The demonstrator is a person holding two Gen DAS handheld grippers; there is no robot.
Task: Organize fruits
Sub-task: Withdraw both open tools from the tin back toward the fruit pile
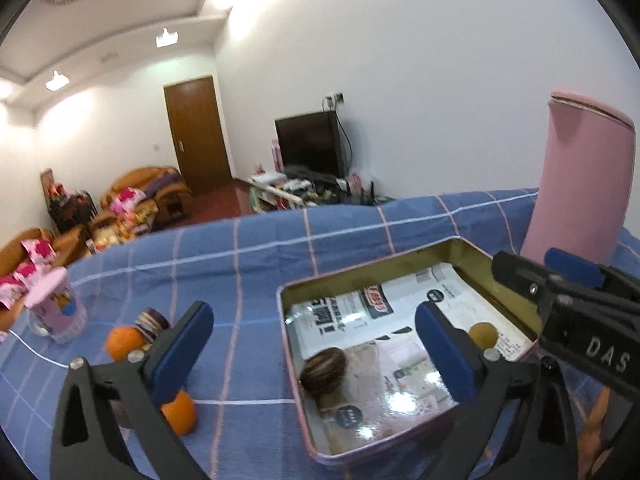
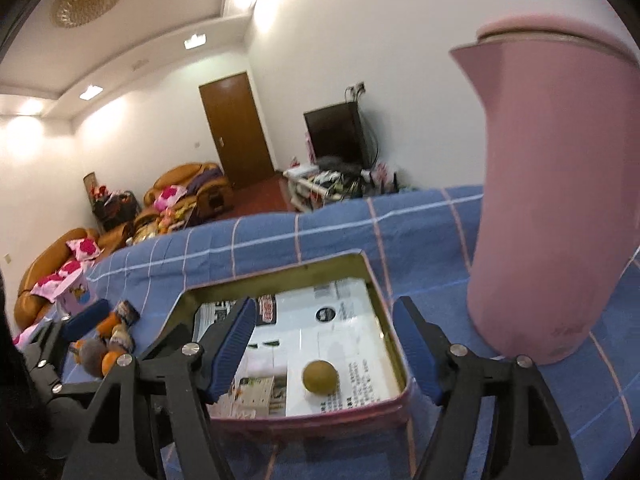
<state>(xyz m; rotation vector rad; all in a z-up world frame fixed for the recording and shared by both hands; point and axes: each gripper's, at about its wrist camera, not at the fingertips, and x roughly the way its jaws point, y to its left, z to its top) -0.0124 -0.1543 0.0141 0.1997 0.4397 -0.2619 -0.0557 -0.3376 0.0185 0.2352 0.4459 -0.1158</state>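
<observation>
An open tin box (image 1: 360,268) lined with printed paper lies on the blue checked cloth. Inside it are a brown striped fruit (image 1: 324,368) and a small yellow-brown round fruit (image 1: 483,334). My left gripper (image 1: 316,348) is open above the tin's near left part and holds nothing. Two oranges (image 1: 122,342) (image 1: 180,412) lie on the cloth left of the tin. My right gripper (image 2: 324,350) is open over the tin (image 2: 280,268), and the round fruit (image 2: 320,376) lies loose on the paper below its jaws. The striped fruit is hidden in the right wrist view.
A tall pink jug (image 2: 560,200) stands close to the right of the tin. A small striped jar (image 1: 150,322) and a pink-lidded container (image 1: 56,308) stand at the left. The table's far edge drops off to a room with sofas.
</observation>
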